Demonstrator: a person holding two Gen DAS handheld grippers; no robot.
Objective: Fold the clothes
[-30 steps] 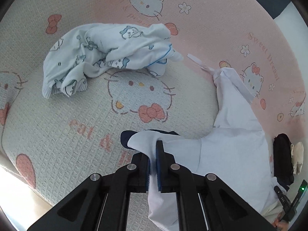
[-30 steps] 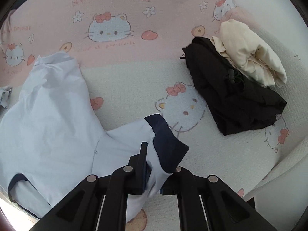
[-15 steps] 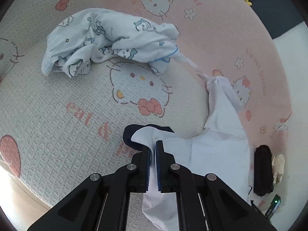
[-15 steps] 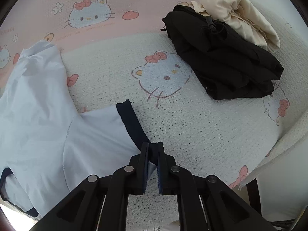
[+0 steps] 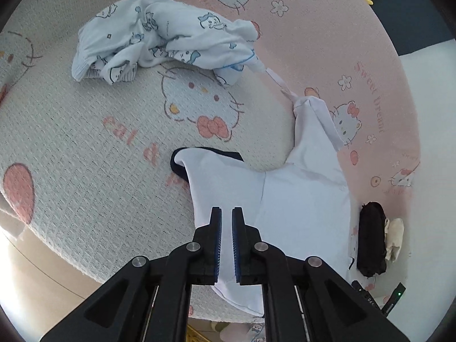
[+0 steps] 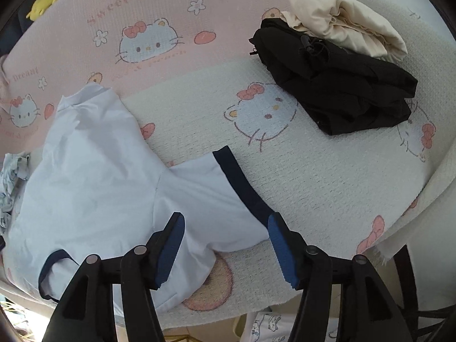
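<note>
A white short-sleeved shirt (image 5: 299,199) with navy cuffs lies spread on the Hello Kitty bed cover (image 5: 85,148). My left gripper (image 5: 226,213) is shut on the shirt's fabric near the left sleeve, whose navy cuff (image 5: 178,168) curls under just ahead of the fingertips. In the right wrist view the same shirt (image 6: 99,176) lies flat with its right sleeve stretched out. My right gripper (image 6: 226,222) hangs over that sleeve with its jaws opening wide. The blue pads do not press on the navy cuff (image 6: 239,182), which lies flat between the fingertips.
A crumpled pale-blue printed garment (image 5: 159,42) lies beyond the shirt on the left. A black garment (image 6: 342,97) and a cream one (image 6: 342,20) are piled at the right. The bed's edge runs close under both grippers. A yellow toy (image 6: 45,2) sits at the far edge.
My right gripper has opened and let go of the navy-cuffed sleeve, which now lies flat on the cover. My left gripper stays shut on the shirt and has shifted a little sideways.
</note>
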